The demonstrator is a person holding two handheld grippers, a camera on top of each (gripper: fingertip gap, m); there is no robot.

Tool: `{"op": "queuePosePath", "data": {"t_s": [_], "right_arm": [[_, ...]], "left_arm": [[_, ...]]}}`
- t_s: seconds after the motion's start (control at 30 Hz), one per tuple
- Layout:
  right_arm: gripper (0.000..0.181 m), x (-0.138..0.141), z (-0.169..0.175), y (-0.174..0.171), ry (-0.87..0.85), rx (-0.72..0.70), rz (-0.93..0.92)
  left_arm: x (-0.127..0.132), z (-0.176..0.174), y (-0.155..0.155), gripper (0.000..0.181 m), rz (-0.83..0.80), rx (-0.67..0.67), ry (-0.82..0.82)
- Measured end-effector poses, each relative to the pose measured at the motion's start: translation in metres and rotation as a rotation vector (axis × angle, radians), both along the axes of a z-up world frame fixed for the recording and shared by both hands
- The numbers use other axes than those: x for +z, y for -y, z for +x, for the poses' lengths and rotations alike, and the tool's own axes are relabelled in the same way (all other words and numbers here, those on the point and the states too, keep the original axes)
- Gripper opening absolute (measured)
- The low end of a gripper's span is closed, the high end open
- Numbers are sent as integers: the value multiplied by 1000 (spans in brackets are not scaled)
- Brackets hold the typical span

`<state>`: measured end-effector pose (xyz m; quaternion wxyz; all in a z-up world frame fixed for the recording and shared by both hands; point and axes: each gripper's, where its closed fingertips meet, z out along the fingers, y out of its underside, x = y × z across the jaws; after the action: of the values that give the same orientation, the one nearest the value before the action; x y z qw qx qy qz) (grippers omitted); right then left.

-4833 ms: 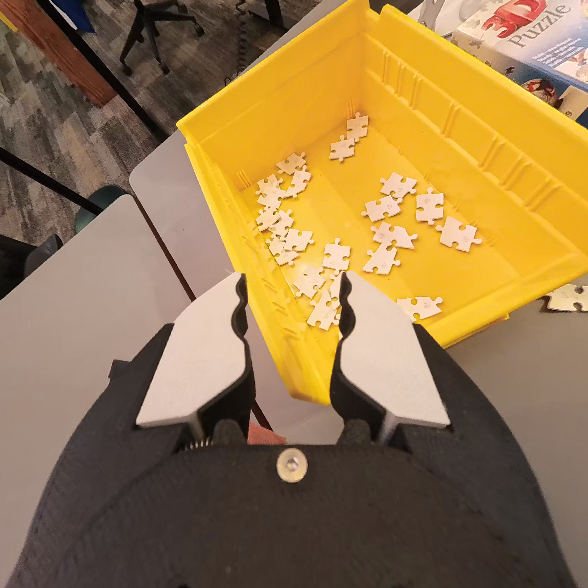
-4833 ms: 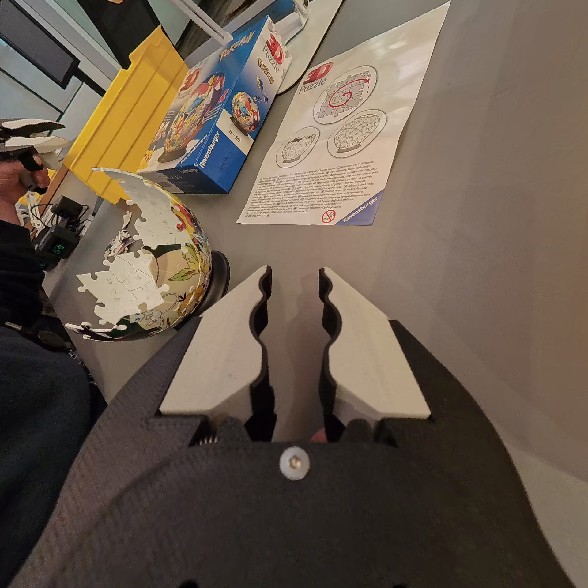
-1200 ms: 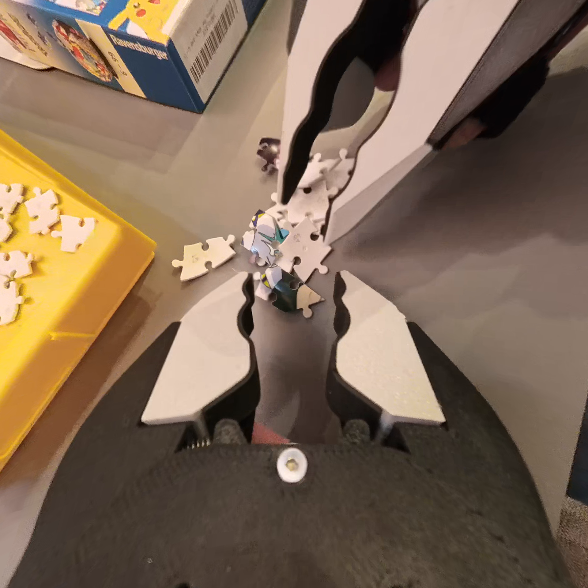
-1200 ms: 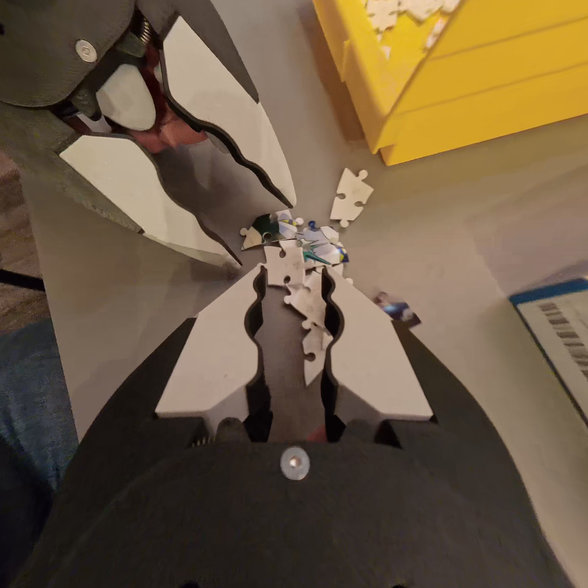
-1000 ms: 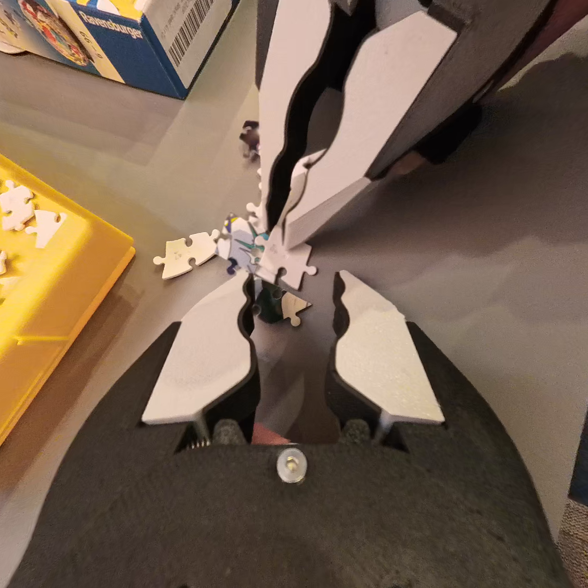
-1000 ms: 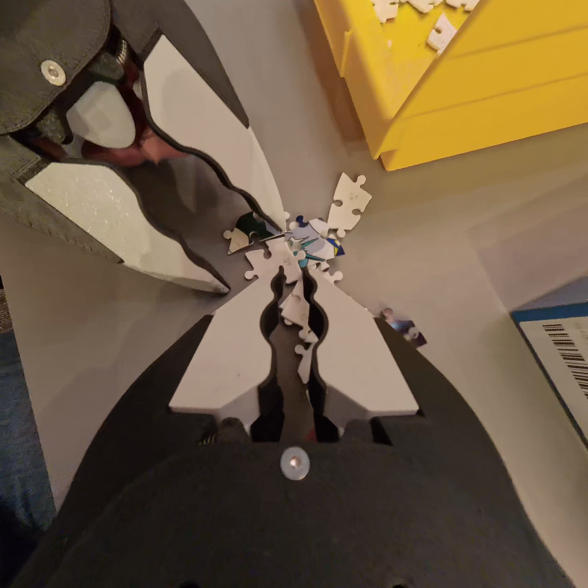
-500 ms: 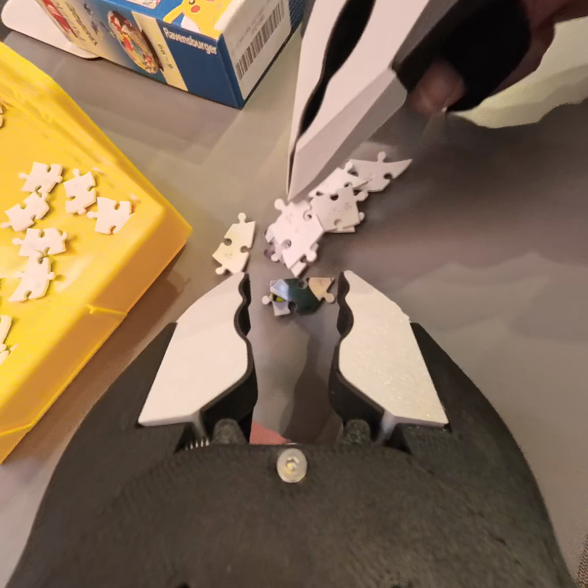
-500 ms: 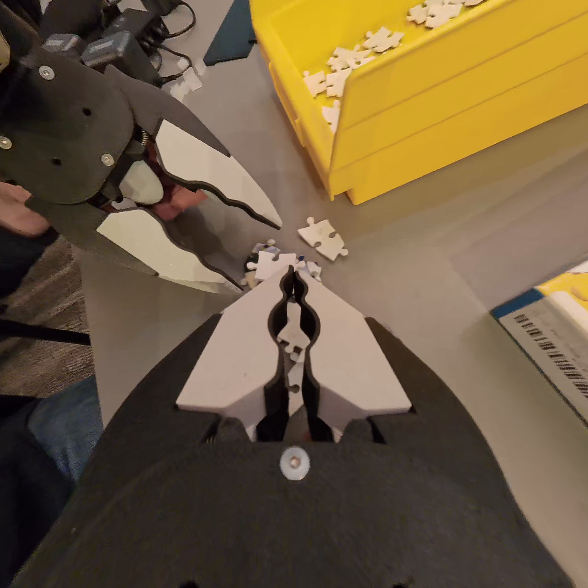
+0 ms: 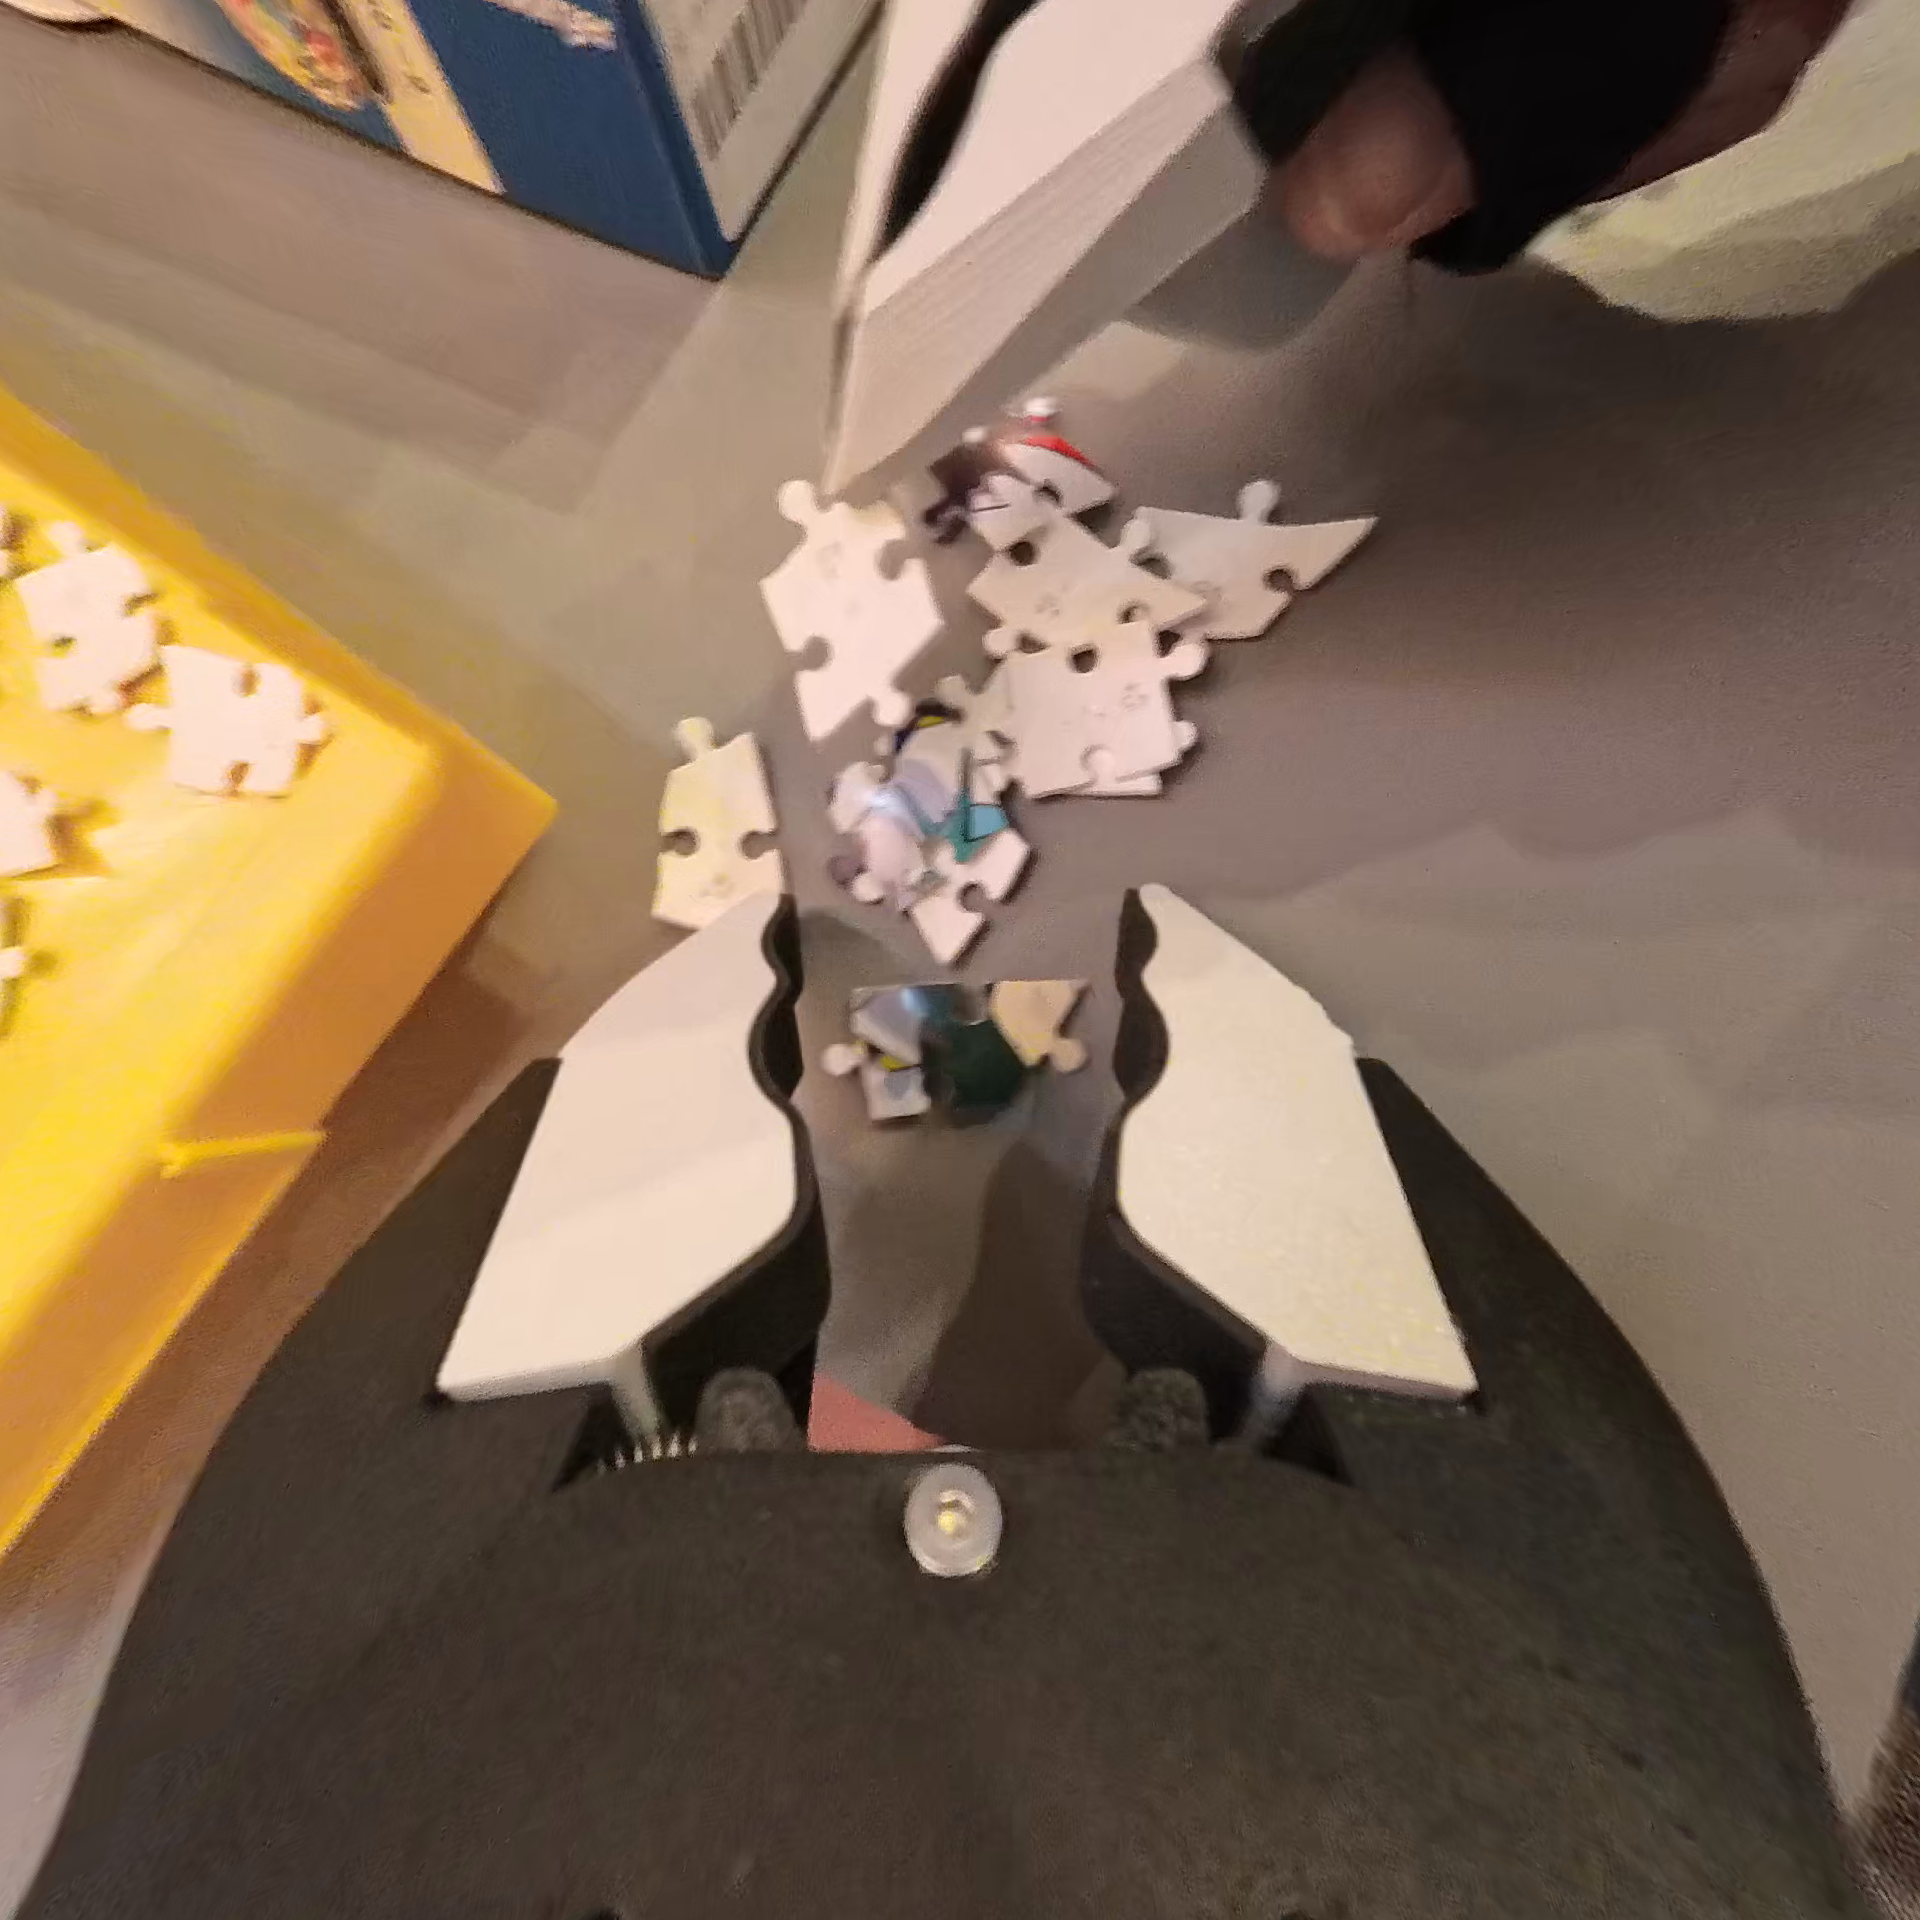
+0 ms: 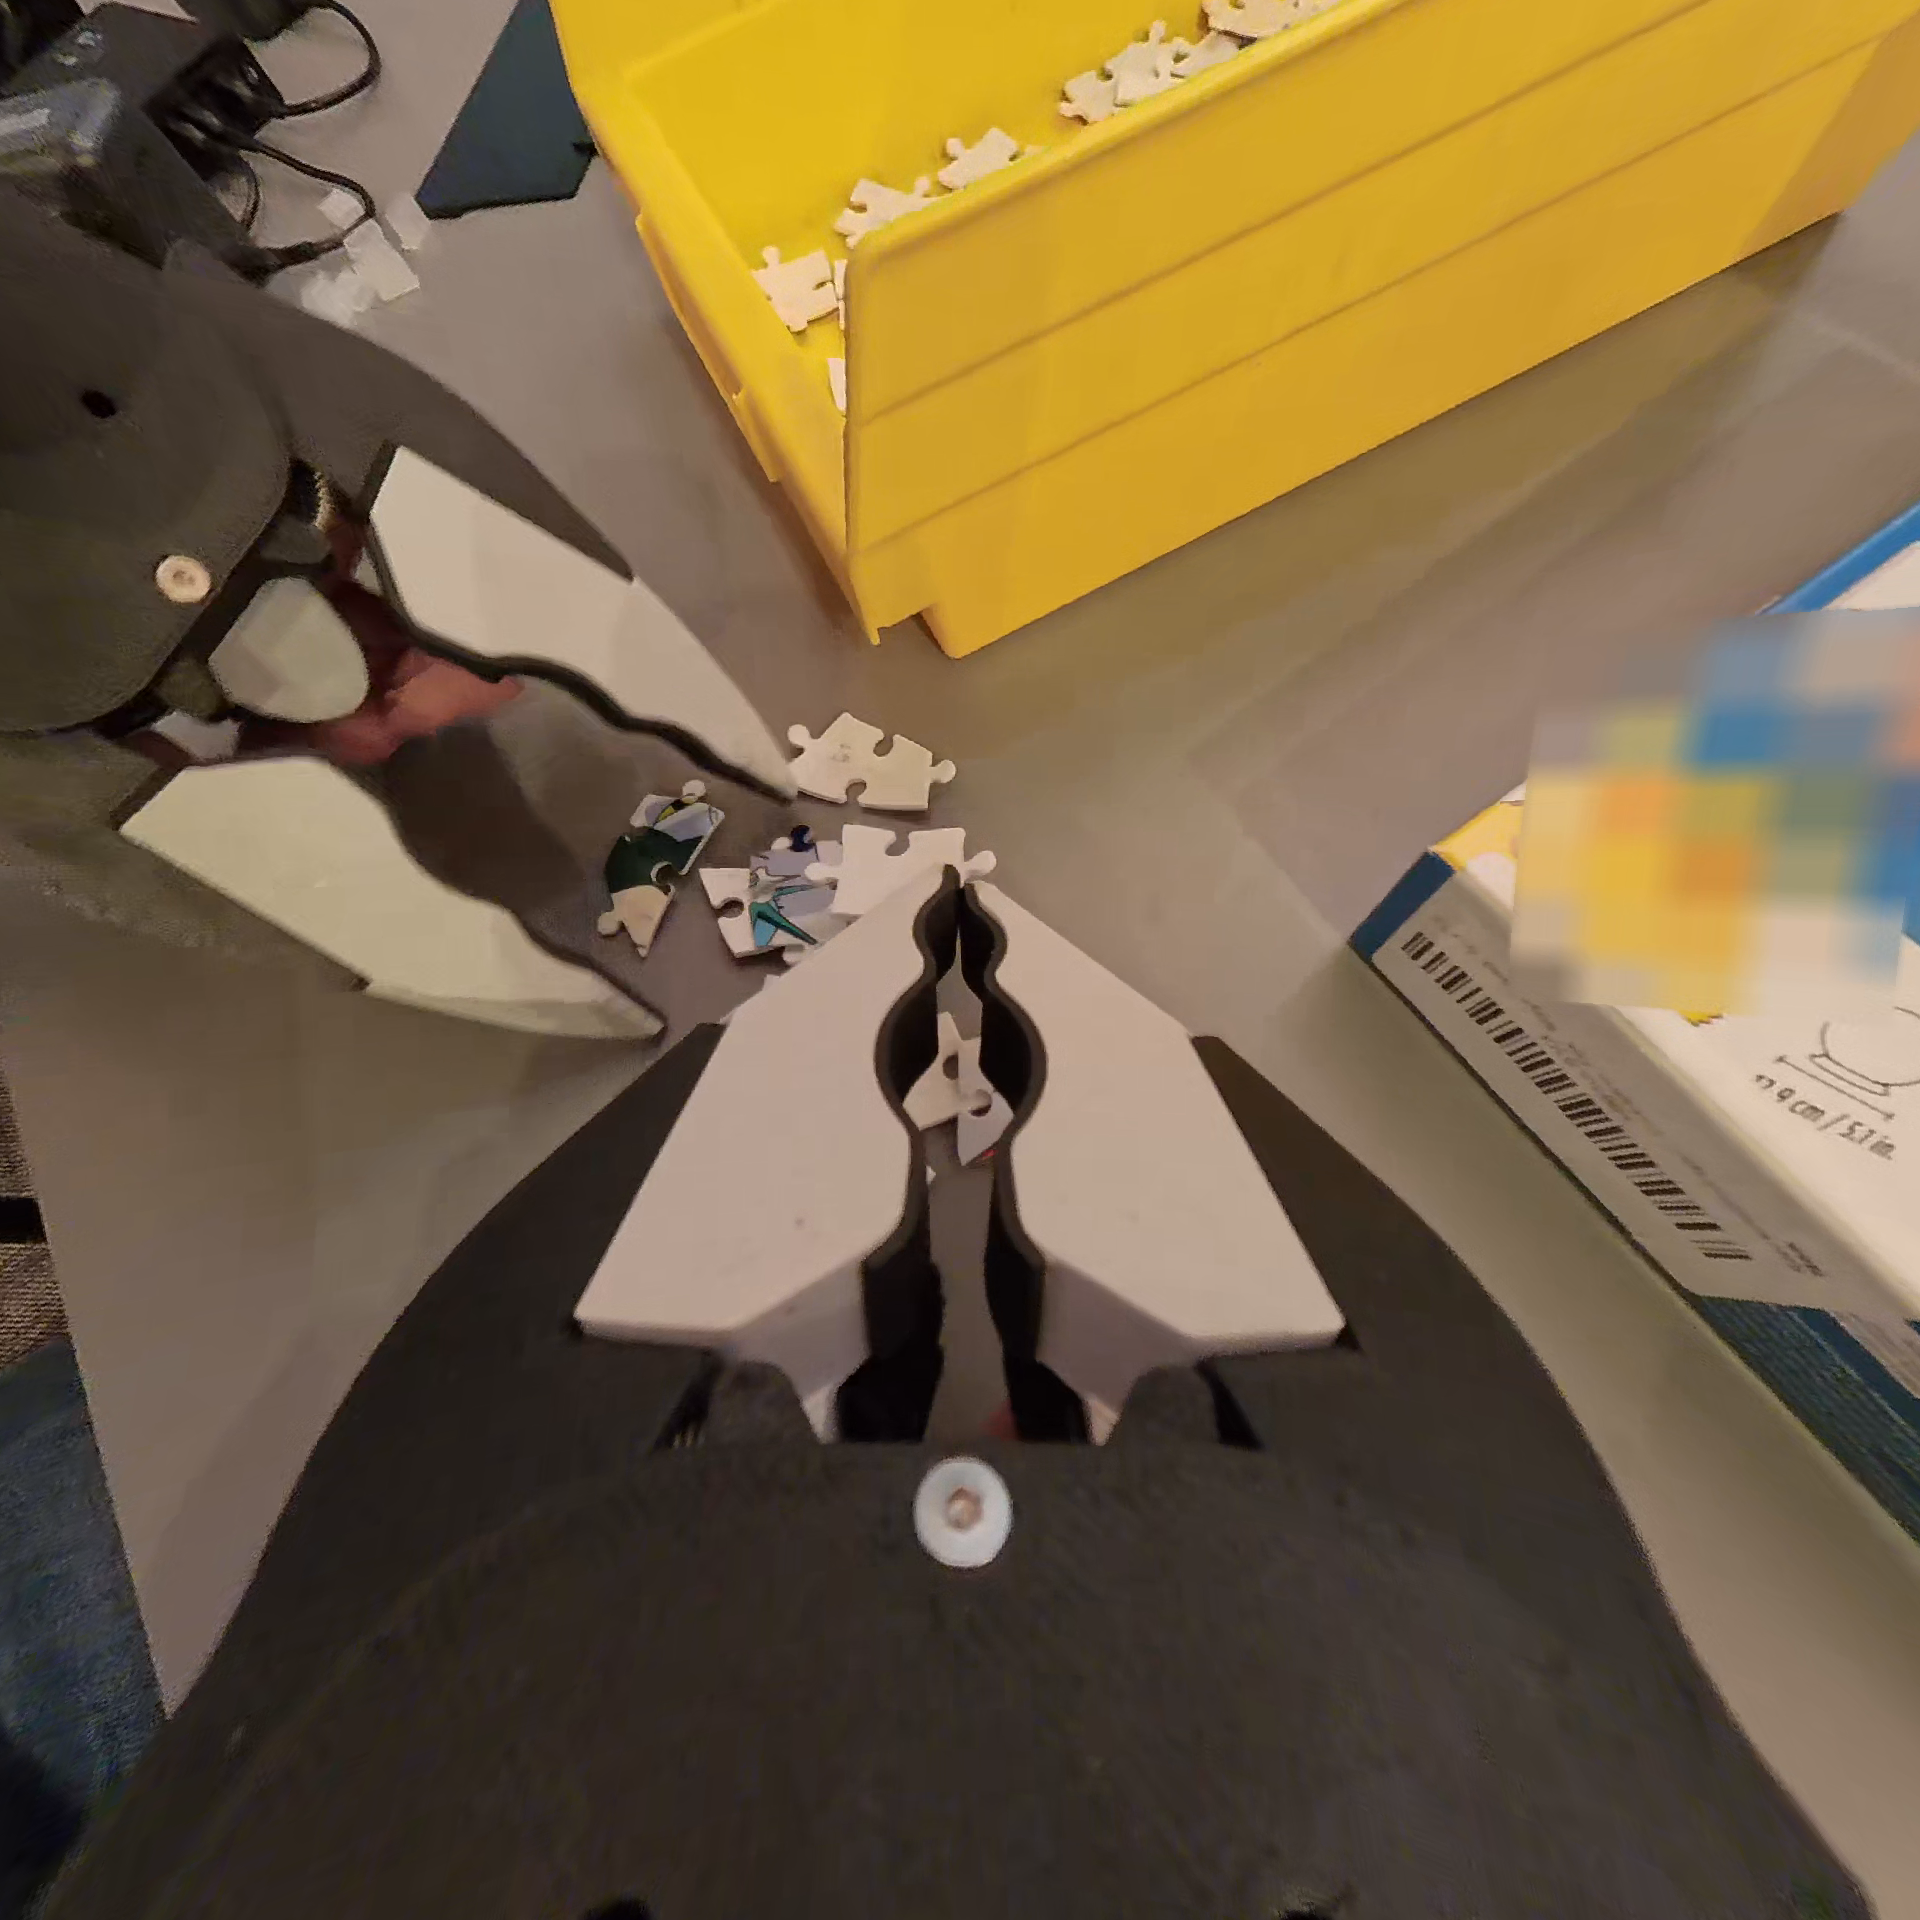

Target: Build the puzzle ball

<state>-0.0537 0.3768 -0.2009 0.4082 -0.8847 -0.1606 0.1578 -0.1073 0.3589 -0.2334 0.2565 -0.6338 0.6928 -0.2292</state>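
Loose puzzle pieces [image 9: 1081, 707] lie in a small pile on the grey table, most white side up. My left gripper [image 9: 961, 914] is open and low over the table; a dark green printed piece [image 9: 956, 1049] lies flat between its fingers, untouched. A printed blue-white piece [image 9: 925, 821] lies just ahead of the tips. My right gripper [image 10: 954, 883] is shut, tips just over a white piece [image 10: 894, 862]; more white pieces [image 10: 956, 1081] show through its gap. It also shows in the left wrist view [image 9: 847, 478]. The left gripper shows in the right wrist view [image 10: 717, 909]. The puzzle ball is out of view.
A yellow bin [image 9: 260, 935] with several white pieces stands left of the pile; it also shows in the right wrist view [image 10: 1247, 364]. The blue puzzle box [image 10: 1558, 1091] lies right of my right gripper. Cables [image 10: 260, 135] lie beyond the table edge. The grippers' ends are close to 7 centimeters from one another.
My right gripper closed among the pieces and lifted back; the pile spread apart. The dark green piece now lies between my left fingers, which stayed open.
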Motion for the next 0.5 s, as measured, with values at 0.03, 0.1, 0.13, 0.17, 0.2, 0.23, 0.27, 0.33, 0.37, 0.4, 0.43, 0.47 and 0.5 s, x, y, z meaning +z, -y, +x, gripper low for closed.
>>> {"op": "queuePosePath", "data": {"t_s": [0.03,0.1,0.13,0.17,0.2,0.23,0.27,0.33,0.37,0.4,0.43,0.47,0.5], "right_arm": [[0,0,1,0,-3,-5,-1],[0,-3,2,1,-15,-7,-9],[0,-4,2,2,-15,-7,-12],[0,-5,2,3,-17,-5,-13],[0,-6,1,3,-18,-2,-14],[0,-7,0,4,-16,0,-18],[0,-8,0,5,-16,0,-22],[0,-9,-1,7,-28,2,-27],[0,-10,-1,8,-30,6,-31],[0,-11,-1,8,-29,8,-32],[0,-11,-1,9,-32,7,-33],[0,-10,-1,9,-38,5,-33],[0,-10,0,9,-39,2,-32]], "left_arm": [[-1,1,7,58,-9,-14,-2],[-1,3,20,59,-49,-48,6],[0,3,24,58,-55,-59,13],[5,3,20,59,-46,-41,37],[11,3,15,58,-51,-12,66],[16,2,9,58,-68,22,88],[20,0,1,58,-74,54,100],[16,-5,-15,58,-35,104,64],[10,-7,-18,61,-25,100,27],[4,-6,-19,62,-22,85,5],[0,-4,-16,62,-39,71,-8],[-3,-1,-11,63,-65,53,-13],[-1,3,-6,61,-80,35,-1]]}}
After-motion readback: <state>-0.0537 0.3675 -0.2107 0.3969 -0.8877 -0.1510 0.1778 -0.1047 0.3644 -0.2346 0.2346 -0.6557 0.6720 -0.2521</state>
